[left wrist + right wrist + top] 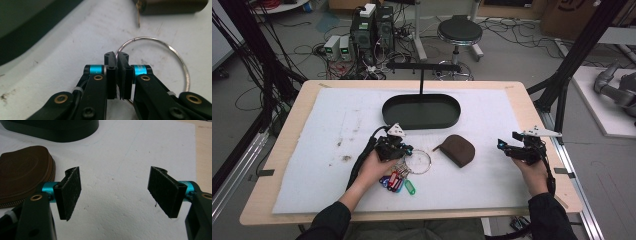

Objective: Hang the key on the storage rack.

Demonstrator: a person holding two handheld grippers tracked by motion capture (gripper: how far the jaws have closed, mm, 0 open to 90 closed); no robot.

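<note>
We have the left gripper (116, 56) closed on the key ring (160, 42), its jaws pinched together over the wire at the ring's near left edge. The right gripper (115, 192) hangs wide open over bare mat (492, 115), holding nothing, just right of the brown pouch (457, 149).

The ring lies flat on the mat, left of the pouch and in front of the black tray (422, 111). From above, the coloured tags (398, 181) fan toward us, so the bunch's long axis runs from the ring back to the table's near edge.

To do this well, we should keep the pinch square across the wire and lift slowly, letting the tags hang free. How deep the wire sits between the pads is hard to tell, since the jaws hide it, so we would test the hold before lifting.
</note>
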